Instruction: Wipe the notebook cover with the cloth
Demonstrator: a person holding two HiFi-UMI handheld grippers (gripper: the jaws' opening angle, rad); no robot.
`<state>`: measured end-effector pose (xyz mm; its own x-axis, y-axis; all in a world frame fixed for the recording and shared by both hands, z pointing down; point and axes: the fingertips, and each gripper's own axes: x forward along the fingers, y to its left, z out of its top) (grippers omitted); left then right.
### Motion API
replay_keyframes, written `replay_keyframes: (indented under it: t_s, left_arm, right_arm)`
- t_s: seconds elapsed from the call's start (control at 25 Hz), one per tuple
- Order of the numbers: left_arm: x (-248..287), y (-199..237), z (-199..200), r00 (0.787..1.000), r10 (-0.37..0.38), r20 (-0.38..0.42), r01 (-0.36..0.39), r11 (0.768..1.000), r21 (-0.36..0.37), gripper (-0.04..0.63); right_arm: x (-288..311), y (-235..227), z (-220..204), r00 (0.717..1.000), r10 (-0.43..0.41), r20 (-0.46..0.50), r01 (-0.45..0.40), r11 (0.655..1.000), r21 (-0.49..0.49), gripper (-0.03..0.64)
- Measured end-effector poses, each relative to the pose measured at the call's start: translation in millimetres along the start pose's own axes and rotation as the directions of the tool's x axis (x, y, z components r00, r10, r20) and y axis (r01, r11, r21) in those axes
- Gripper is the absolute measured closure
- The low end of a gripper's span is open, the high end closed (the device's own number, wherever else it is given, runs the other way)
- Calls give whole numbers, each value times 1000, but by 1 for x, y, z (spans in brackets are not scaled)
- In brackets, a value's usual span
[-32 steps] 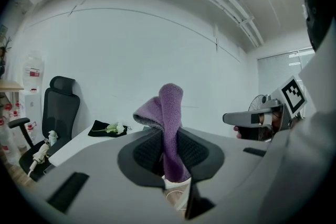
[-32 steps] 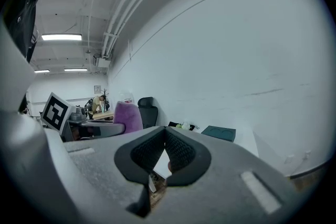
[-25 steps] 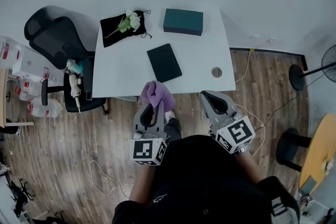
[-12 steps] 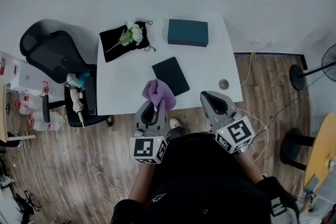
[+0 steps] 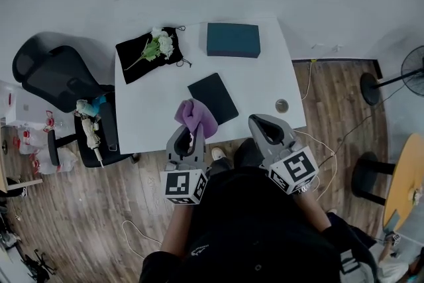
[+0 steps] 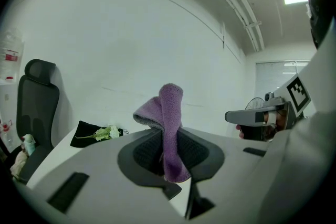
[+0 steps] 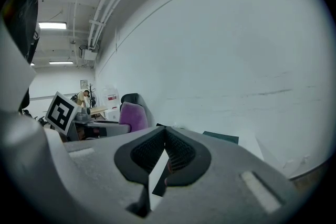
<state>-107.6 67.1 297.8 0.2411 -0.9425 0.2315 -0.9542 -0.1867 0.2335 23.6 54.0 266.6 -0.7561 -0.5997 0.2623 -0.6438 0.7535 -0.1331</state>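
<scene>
A black notebook (image 5: 212, 98) lies closed near the middle of the white table (image 5: 260, 86). My left gripper (image 5: 191, 134) hovers over the table's near edge and is shut on a purple cloth (image 5: 195, 116); the cloth's top reaches the notebook's near-left corner. In the left gripper view the cloth (image 6: 169, 128) stands up between the pads of that gripper (image 6: 168, 153). My right gripper (image 5: 264, 128) is held to the right at the near edge, shut with nothing in it. In the right gripper view its pads meet (image 7: 165, 150), and the cloth (image 7: 134, 115) shows at the left.
A teal box (image 5: 232, 40) sits at the table's far side, with a black pouch with white flowers (image 5: 147, 48) at the far left and a small round object (image 5: 282, 105) near the right edge. A black office chair (image 5: 56, 79) stands left of the table. Cables lie on the wood floor.
Both grippers have come forward toward the table; the cloth now sits closer to the notebook's near-left corner. Both grips are unchanged.
</scene>
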Motion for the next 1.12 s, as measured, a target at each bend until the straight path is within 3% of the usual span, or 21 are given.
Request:
replay_keyframes:
  t_s: [1.12]
  left_arm:
    - [131,30,-42,985,7,-173,-18,998,-59,528]
  right_arm:
    - [87,-80,-13,991,66,-117,-60,997,55,614]
